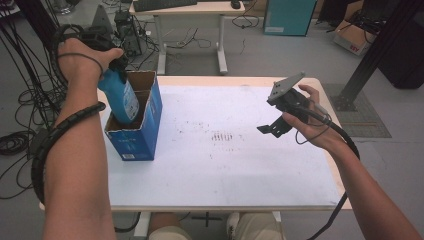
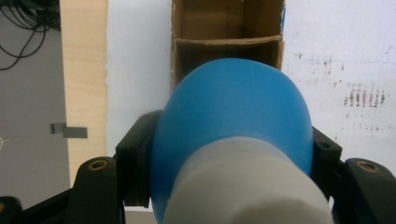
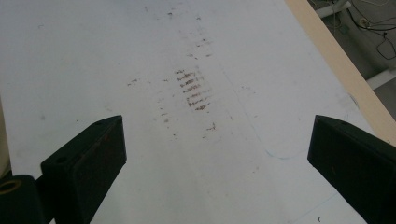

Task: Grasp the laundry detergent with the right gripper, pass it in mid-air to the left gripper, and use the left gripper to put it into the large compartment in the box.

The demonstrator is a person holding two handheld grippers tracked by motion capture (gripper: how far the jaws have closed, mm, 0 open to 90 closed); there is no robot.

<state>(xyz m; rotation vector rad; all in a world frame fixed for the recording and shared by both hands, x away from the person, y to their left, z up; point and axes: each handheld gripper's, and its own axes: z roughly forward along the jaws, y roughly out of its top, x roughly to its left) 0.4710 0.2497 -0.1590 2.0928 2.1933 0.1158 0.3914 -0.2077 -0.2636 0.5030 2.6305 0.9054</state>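
Gripping the blue bottle [image 1: 119, 97] near its white cap with my left gripper [image 2: 231, 163], I held it half inside the cardboard box [image 1: 150, 131]; it seemed smooth, rigid, possibly slippery. My right gripper [image 3: 217, 158] hung wide open, empty.

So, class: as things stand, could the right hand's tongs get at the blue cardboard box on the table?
Probably yes. The right tongs hang open and empty above the white table, with only bare surface between them and the blue cardboard box. But the left tongs already hold a blue bottle in its open top.
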